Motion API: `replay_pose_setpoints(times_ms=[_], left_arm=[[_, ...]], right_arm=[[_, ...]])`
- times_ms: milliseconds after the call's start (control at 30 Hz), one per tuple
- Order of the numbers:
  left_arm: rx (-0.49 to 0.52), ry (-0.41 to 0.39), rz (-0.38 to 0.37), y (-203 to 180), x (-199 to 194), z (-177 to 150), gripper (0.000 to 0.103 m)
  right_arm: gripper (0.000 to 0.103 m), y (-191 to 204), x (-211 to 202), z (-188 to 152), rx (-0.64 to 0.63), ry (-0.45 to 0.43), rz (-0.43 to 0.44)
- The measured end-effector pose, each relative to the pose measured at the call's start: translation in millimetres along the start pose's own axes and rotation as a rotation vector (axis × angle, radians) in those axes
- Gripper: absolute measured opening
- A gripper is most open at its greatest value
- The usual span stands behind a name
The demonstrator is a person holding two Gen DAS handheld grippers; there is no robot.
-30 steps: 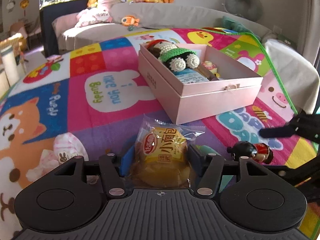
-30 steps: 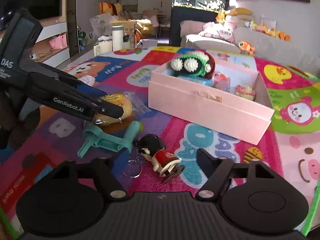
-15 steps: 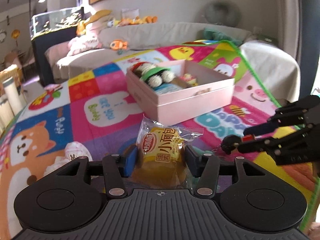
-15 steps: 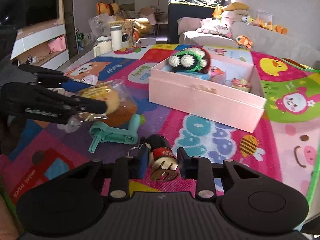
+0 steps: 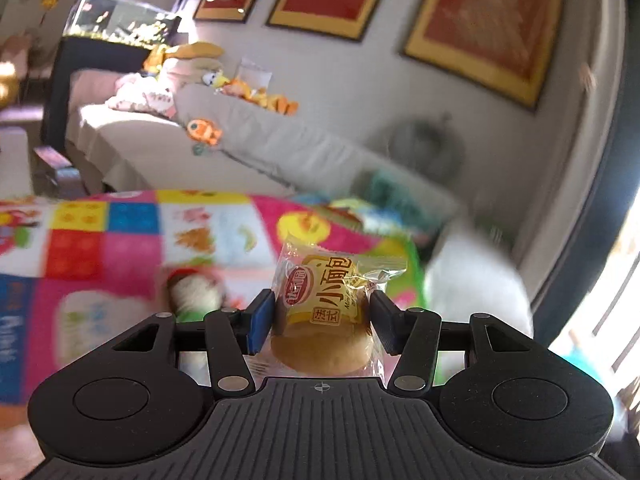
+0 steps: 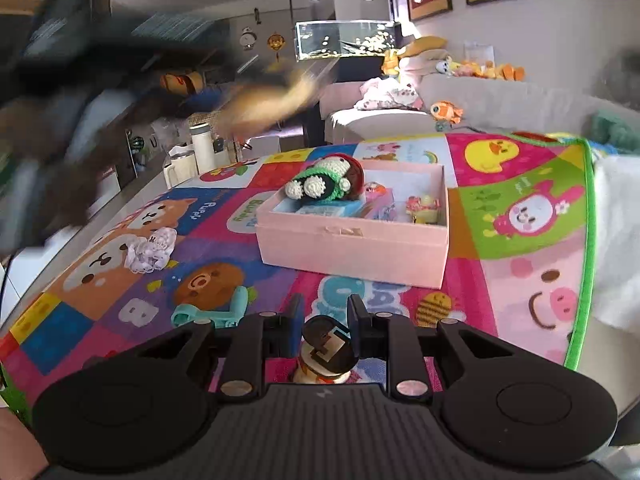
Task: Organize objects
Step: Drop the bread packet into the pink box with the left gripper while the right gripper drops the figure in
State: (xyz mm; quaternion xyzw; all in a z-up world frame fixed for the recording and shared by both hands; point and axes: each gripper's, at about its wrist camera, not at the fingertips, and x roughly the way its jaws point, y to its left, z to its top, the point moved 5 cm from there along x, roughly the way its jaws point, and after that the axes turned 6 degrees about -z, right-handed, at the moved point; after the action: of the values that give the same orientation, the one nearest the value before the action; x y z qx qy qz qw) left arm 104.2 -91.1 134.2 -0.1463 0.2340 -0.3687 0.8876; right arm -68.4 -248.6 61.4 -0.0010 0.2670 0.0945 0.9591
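The left claw [image 5: 322, 316] pinches a wrapped bun [image 5: 326, 320] aloft and the right claw [image 6: 322, 332] grips what seems a small doll [image 6: 326, 354] above the mat [image 6: 520, 208], both mid-carry, needing lowering into the pink box [image 6: 352, 244].

Bun [image 5: 324, 320] sits in a glossy, crinkled clear plastic wrapper. Left gripper [image 5: 320, 320] and right gripper [image 6: 322, 330] are matt black plastic, ribbed base, shiny metal screws. Box [image 6: 352, 244] looks like matt pink card. Doll [image 6: 324, 178] is knitted yarn. Mat [image 6: 520, 216] is smooth with a printed pattern. Figurine [image 6: 326, 354] is glossy.
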Motion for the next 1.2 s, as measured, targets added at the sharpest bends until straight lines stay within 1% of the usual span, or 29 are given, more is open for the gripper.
replay_pose_setpoints(times_ms=[33, 67, 100, 133, 167, 200, 233, 267, 333, 367, 433, 500, 600, 700, 800, 833, 900, 933, 967, 1033, 1100, 1167, 1200], left_arm=[[-0.007, 0.022, -0.001, 2.1, 20.4, 1.6, 0.058], [0.02, 0.076, 0.024, 4.0, 41.2, -1.4, 0.058], [0.064, 0.164, 0.086, 6.5, 65.0, -9.5, 0.057], [0.094, 0.23, 0.15, 10.5, 82.4, -18.9, 0.053], [0.113, 0.244, 0.184, 13.9, 90.8, -24.8, 0.05], [0.122, 0.221, 0.194, 16.5, 92.7, -28.9, 0.05], [0.115, 0.183, 0.182, 18.6, 90.2, -30.1, 0.05], [0.1, 0.157, 0.163, 20.8, 86.2, -30.2, 0.05], [0.054, 0.115, 0.146, 26.5, 73.7, -30.1, 0.05], [0.024, 0.079, 0.138, 31.0, 60.5, -29.5, 0.05], [-0.005, 0.033, 0.128, 37.6, 32.3, -30.6, 0.05], [0.012, 0.018, 0.127, 40.0, 0.1, -35.5, 0.05], [0.055, 0.02, 0.131, 42.9, -48.7, -56.0, 0.05], [0.077, 0.066, 0.14, 50.8, -82.1, -81.0, 0.05], [0.068, 0.1, 0.155, 60.2, -99.2, -100.6, 0.05], [0.055, 0.102, 0.154, 63.6, -103.1, -104.1, 0.05], [0.029, 0.097, 0.149, 71.6, -108.2, -107.4, 0.05], [0.023, 0.089, 0.156, 75.9, -111.0, -107.7, 0.05], [0.021, 0.081, 0.166, 79.7, -114.4, -108.4, 0.05], [0.015, 0.061, 0.193, 87.6, -121.2, -108.3, 0.05], [0.008, 0.046, 0.206, 95.7, -128.6, -109.6, 0.05], [-0.015, 0.043, 0.212, 106.3, -134.1, -112.7, 0.05], [-0.022, 0.044, 0.218, 110.0, -135.7, -113.9, 0.05]], right_arm=[[0.022, -0.8, 0.4, -1.6, 0.005, 0.001, -0.002], [0.022, -2.3, 0.2, -2.8, 0.01, 0.001, -0.002], [0.022, -4.3, -0.3, -2.7, 0.018, 0.0, 0.0], [0.022, -4.9, -2.3, -3.7, 0.023, -0.003, 0.0], [0.022, -6.6, -3.7, -3.0, 0.025, -0.008, -0.003], [0.022, -7.6, -5.8, -2.6, 0.026, -0.015, -0.008], [0.022, -9.6, -7.3, -2.1, 0.029, -0.022, -0.012], [0.022, -11.8, -8.7, -1.8, 0.034, -0.027, -0.012], [0.022, -15.5, -7.1, -2.5, 0.045, -0.024, -0.015], [0.022, -17.1, -5.1, -2.9, 0.05, -0.017, -0.02], [0.022, -20.7, -1.5, -2.9, 0.069, -0.006, -0.03], [0.022, -24.3, -1.2, 1.0, 0.092, -0.006, -0.023], [0.022, -28.7, -3.2, 21.1, 0.118, -0.026, -0.011], [0.022, -29.8, -4.5, 59.9, 0.107, -0.084, -0.02], [0.022, -29.6, 2.8, 115.9, 0.07, -0.163, -0.049], [0.022, -29.2, 7.4, 136.9, 0.06, -0.187, -0.067], [0.022, -26.4, 19.6, 175.9, 0.023, -0.245, -0.133], [0.024, -25.6, 27.4, 191.2, 0.003, -0.256, -0.169], [0.039, -25.6, 36.7, 204.3, -0.004, -0.259, -0.203], [0.06, -31.3, 47.7, 217.5, 0.03, -0.253, -0.241], [0.061, -34.4, 47.7, 212.1, 0.057, -0.251, -0.243], [0.071, -33.4, 46.0, 194.9, 0.051, -0.235, -0.231], [0.074, -30.7, 45.9, 183.9, 0.037, -0.222, -0.227]])
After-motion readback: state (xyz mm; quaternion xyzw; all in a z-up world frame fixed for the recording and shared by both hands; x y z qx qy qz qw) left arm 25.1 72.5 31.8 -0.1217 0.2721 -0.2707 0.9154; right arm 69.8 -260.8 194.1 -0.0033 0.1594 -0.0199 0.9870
